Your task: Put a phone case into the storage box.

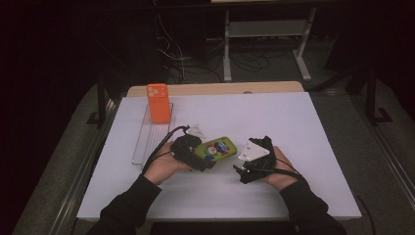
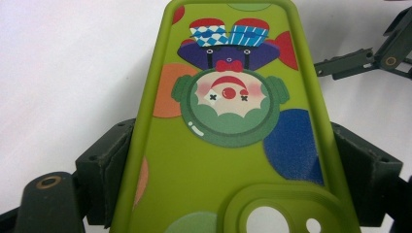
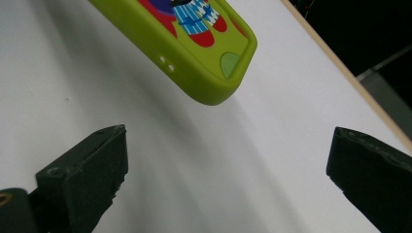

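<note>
Gripping the green phone case [image 2: 228,145], left jaws clamp its sides; right jaws gape beyond it.

The table [image 1: 293,122] is white-topped, with a bare wooden strip [image 1: 215,88] along its far edge. Beyond it the room is dark: a grey floor [image 1: 342,98], tangled cables [image 1: 181,58] and a pale metal stand [image 1: 266,29] with splayed feet.

**Count on the white table**

Two phone cases: one green clown case [image 1: 219,148] near the table [image 1: 303,122] middle; one orange case [image 1: 158,103] at its far left; one clear tray [image 1: 147,142] beneath that; two grippers near its front edge.
</note>
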